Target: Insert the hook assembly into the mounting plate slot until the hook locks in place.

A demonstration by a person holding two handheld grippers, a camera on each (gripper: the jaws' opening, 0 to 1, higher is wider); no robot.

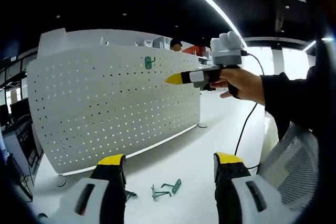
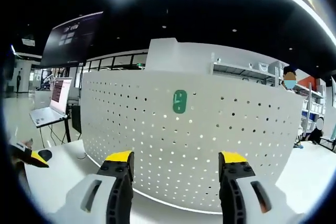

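Observation:
A white perforated mounting plate (image 1: 105,108) stands upright on the white table, and in the right gripper view this plate (image 2: 157,145) is close ahead. One green hook (image 1: 149,62) is seated high on the plate; it is the same hook (image 2: 179,102) that sits just above my right jaws. Two loose green hooks (image 1: 169,188) lie on the table between my left jaws. My left gripper (image 1: 169,162) is open and holds nothing. My right gripper (image 2: 176,157) is open and empty too. In the left gripper view the right gripper (image 1: 176,79), held by a hand, points its yellow tips at the plate below the mounted hook.
A cable (image 1: 245,124) hangs from the right gripper to the table. A mesh chair back (image 1: 286,156) stands at right. At far left, a laptop (image 2: 50,111) sits on a stand under a dark monitor (image 2: 73,38). Shelving (image 2: 247,69) rises behind the plate.

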